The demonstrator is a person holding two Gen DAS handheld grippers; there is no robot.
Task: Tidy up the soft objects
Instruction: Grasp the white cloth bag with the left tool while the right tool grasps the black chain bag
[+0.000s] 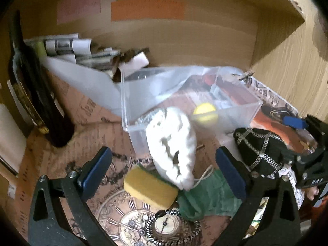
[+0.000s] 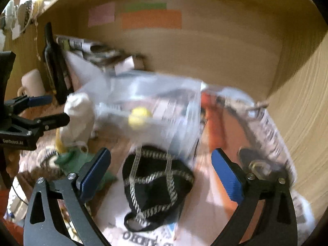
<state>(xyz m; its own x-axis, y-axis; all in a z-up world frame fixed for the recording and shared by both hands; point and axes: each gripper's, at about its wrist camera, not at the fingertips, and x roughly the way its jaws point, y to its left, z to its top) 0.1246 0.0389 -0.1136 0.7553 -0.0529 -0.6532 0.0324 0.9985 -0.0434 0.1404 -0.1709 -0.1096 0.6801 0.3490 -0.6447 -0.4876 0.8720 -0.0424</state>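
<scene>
A white soft cloth piece with dark marks (image 1: pixel 172 145) leans against the front of a clear plastic box (image 1: pixel 242 110); it also shows in the right wrist view (image 2: pixel 79 116). A yellow soft ball (image 1: pixel 205 112) lies in the box. A yellow sponge (image 1: pixel 149 188), a green cloth (image 1: pixel 211 198) and a black pouch with silver cord (image 1: pixel 260 149) lie on the table. My left gripper (image 1: pixel 164 172) is open and empty, just in front of the white piece. My right gripper (image 2: pixel 162 174) is open and empty above the black pouch (image 2: pixel 157 184).
A dark bottle (image 1: pixel 34 94) stands at the left. Papers and small boxes (image 1: pixel 82 49) are piled at the back wall. A pocket watch with chain (image 1: pixel 166 225) lies near the front. A wooden side wall (image 1: pixel 287 65) closes the right. The right wrist view is blurred.
</scene>
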